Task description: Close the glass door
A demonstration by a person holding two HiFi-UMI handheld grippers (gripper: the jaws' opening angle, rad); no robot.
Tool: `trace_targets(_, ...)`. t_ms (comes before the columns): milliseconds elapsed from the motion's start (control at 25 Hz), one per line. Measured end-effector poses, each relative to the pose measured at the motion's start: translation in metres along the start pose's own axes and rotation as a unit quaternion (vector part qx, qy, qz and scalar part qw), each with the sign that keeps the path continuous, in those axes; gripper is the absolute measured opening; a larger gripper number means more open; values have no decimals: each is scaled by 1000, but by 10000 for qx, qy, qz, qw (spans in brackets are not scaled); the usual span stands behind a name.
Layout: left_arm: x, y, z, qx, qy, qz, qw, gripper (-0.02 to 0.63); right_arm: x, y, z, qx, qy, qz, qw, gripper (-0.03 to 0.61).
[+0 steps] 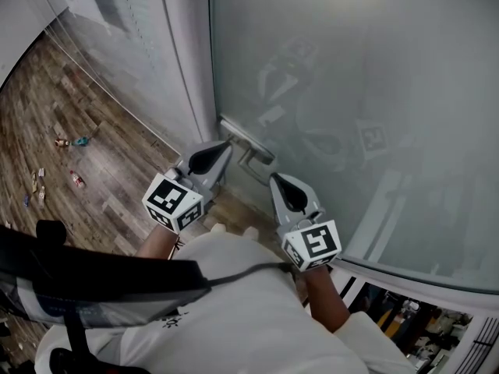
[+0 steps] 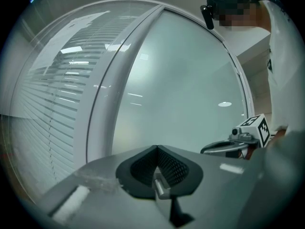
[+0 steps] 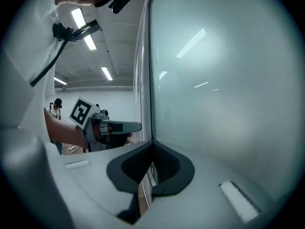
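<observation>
Two grippers, both with jaws pressed together and empty: left gripper (image 1: 222, 149), right gripper (image 1: 275, 181). Glass door (image 1: 366, 76) straight ahead; its handle (image 1: 246, 140) runs crosswise just beyond both tips, left looks nearer.

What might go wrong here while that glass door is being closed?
1. The jaws of the left gripper and right gripper look shut beside the handle, seemingly not around it, so a push could slip on the smooth door.
2. The left gripper sits near the frame, where the closing door might pinch it.
3. The two are close and could knock together.
</observation>
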State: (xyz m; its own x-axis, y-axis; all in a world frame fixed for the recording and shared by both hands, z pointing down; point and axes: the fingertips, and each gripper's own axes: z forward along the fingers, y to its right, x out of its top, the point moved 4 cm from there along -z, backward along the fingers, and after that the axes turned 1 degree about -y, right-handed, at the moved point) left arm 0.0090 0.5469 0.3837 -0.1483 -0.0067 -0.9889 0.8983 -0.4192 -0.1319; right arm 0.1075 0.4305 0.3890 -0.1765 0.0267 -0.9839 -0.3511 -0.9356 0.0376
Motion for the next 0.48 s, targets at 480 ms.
trace_targets(480,-3,0,-11,-171,-67,-29,9998,6,-1,-5,-3,-334,-47,-34,9994,8)
